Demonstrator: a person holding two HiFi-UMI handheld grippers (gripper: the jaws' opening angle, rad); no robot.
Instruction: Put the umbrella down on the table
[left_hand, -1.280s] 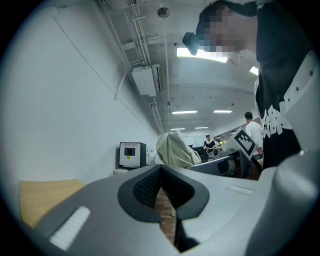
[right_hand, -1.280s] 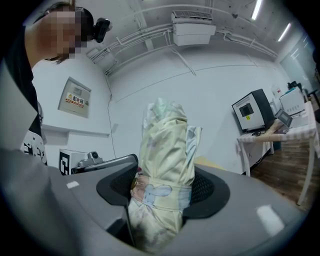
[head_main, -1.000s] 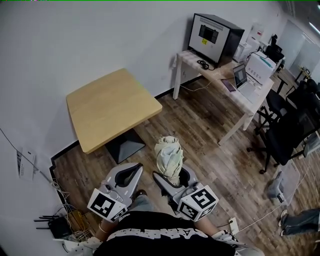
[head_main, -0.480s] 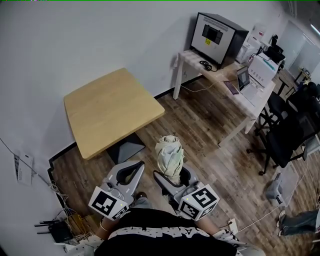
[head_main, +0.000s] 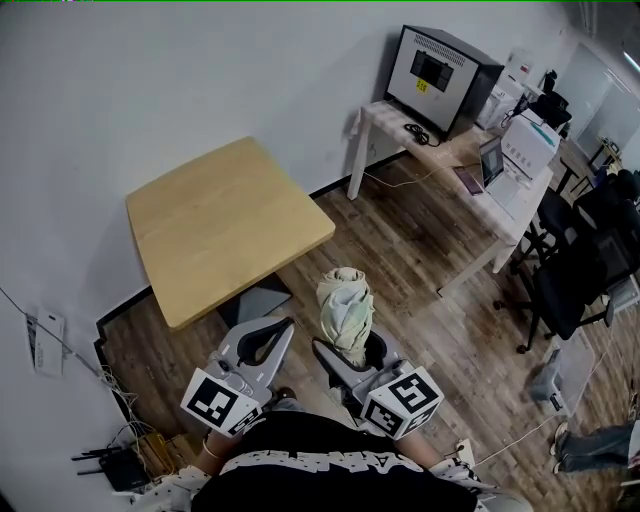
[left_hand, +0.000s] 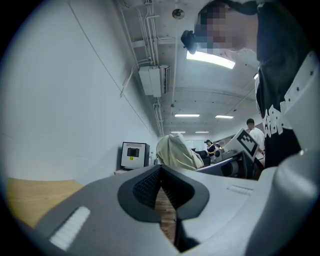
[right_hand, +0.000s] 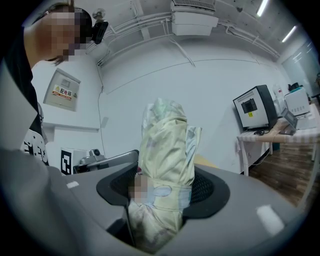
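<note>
A folded pale yellow-green umbrella (head_main: 345, 312) stands upright in my right gripper (head_main: 352, 352), whose jaws are shut on its lower part; the right gripper view shows the umbrella (right_hand: 166, 165) clamped between the black pads. My left gripper (head_main: 262, 340) is just left of it, jaws shut with nothing between them, seen close up as the left gripper (left_hand: 161, 192) in its own view. The light wooden table (head_main: 225, 225) stands ahead and to the left, against the white wall, its top bare. Both grippers hang over the wooden floor, short of the table's near edge.
A white desk (head_main: 455, 175) with a dark box-shaped machine (head_main: 440, 65), a laptop and a printer stands at the right. Black office chairs (head_main: 580, 270) are beyond it. Cables and a router (head_main: 115, 465) lie on the floor at the lower left.
The view and both grippers have shifted slightly forward toward the table; the umbrella stays held upright in the right gripper.
</note>
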